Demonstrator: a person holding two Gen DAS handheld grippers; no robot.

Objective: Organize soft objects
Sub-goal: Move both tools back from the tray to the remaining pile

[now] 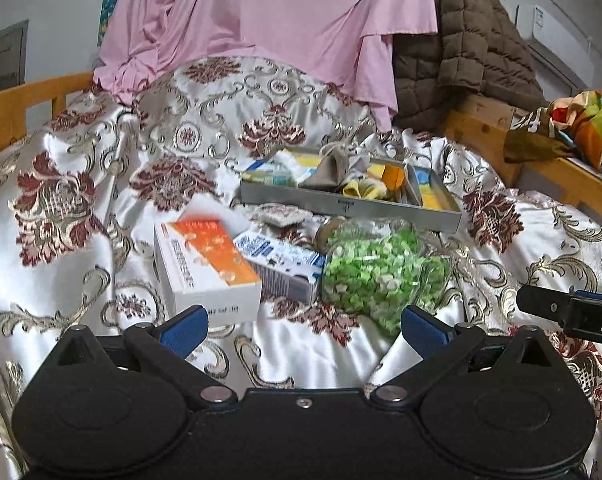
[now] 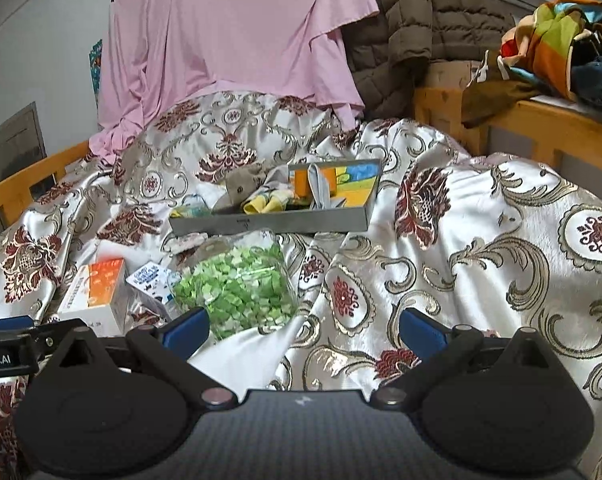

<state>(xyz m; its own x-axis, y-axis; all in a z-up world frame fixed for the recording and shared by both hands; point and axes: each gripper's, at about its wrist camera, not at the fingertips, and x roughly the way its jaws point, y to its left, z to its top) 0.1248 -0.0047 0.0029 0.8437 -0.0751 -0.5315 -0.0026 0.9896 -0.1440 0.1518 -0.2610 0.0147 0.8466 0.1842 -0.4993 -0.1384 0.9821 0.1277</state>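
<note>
A grey metal tray [image 1: 353,205] sits on the patterned bedspread, holding cloths, sponges and other soft items; it also shows in the right wrist view [image 2: 269,221]. In front of it lie a clear bag of green pieces [image 1: 381,276] [image 2: 237,288], an orange-and-white box [image 1: 209,268] [image 2: 97,292] and a blue-and-white carton [image 1: 281,260] [image 2: 151,280]. My left gripper [image 1: 303,330] is open and empty, just short of the box and bag. My right gripper [image 2: 303,330] is open and empty, to the right of the bag.
A pink cloth [image 1: 261,20] and a brown quilted jacket [image 1: 473,40] hang behind the bed. Wooden bed rails [image 1: 25,100] run at the left and right. Colourful clothes [image 2: 561,40] lie on a wooden ledge at the right.
</note>
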